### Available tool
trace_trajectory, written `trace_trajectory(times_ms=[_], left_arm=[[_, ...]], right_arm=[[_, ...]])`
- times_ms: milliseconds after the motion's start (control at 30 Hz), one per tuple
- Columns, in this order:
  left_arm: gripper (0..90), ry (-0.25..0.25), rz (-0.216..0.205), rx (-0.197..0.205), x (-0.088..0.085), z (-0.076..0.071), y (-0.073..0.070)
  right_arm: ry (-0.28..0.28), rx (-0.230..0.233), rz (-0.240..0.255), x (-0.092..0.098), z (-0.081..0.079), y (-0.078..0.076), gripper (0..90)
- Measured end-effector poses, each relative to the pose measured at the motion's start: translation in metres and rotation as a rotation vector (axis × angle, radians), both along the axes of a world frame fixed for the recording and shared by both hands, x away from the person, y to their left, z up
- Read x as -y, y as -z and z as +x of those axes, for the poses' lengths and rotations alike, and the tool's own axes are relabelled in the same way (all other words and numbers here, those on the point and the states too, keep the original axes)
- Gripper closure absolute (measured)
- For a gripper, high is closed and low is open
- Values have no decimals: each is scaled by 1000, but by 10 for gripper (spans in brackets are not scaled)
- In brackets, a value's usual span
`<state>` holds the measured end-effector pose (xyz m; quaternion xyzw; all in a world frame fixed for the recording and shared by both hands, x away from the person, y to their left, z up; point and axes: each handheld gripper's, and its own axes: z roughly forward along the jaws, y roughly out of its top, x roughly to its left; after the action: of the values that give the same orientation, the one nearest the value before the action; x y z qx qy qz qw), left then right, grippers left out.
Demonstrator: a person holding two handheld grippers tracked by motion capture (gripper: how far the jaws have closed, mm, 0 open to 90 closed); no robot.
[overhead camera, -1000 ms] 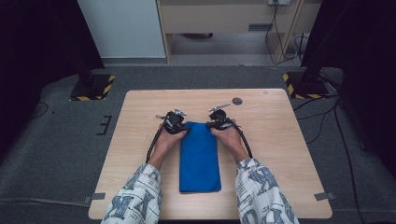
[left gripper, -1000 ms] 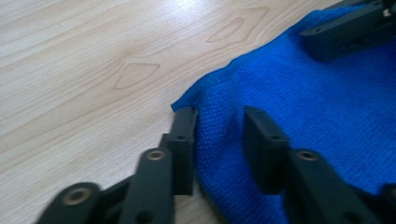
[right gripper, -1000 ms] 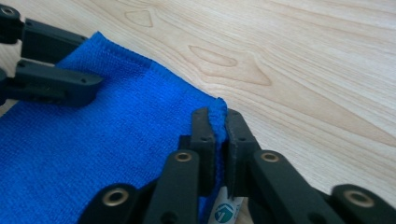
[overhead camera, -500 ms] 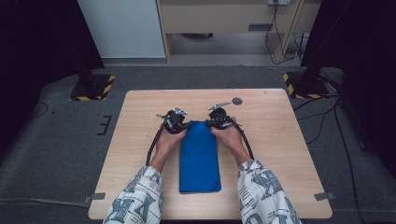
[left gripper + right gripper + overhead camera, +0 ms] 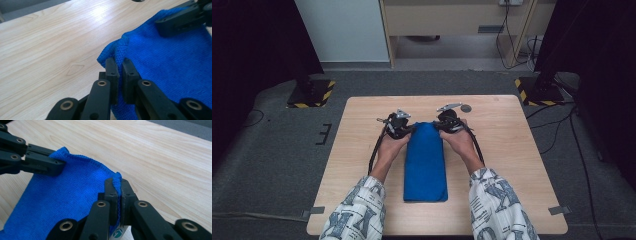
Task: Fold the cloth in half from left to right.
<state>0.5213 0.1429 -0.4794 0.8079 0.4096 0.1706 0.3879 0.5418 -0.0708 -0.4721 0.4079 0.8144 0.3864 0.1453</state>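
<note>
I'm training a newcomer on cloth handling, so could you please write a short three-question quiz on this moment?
1. True or false: the left gripper is clamped on a corner of the blue cloth.
2. Which end of the cloth do the grippers hold: A) the far end, B) the near end, C) the middle?
3. What small round thing lies on the table beyond the right gripper?

Key: 1 true. 2 A. 3 a small dark disc; what it is cannot be told.

A light wooden table [image 5: 522,165] stands on grey carpet [image 5: 277,165], with a pale cabinet [image 5: 344,30] behind it.
</note>
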Motion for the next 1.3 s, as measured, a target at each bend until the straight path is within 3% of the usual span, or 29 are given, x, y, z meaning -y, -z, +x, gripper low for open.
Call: trace_trajectory(times_ms=[600,933,1300], left_arm=[[856,4,-34,64,4,2,-27],[856,4,-26,75,4,10,-35],[856,-4,-48,80,-2,23,-42]], right_arm=[[-5,55,34,4,2,-26,875],[-1,65,47,8,10,-33,875],[7,81,51,13,21,-42,875]])
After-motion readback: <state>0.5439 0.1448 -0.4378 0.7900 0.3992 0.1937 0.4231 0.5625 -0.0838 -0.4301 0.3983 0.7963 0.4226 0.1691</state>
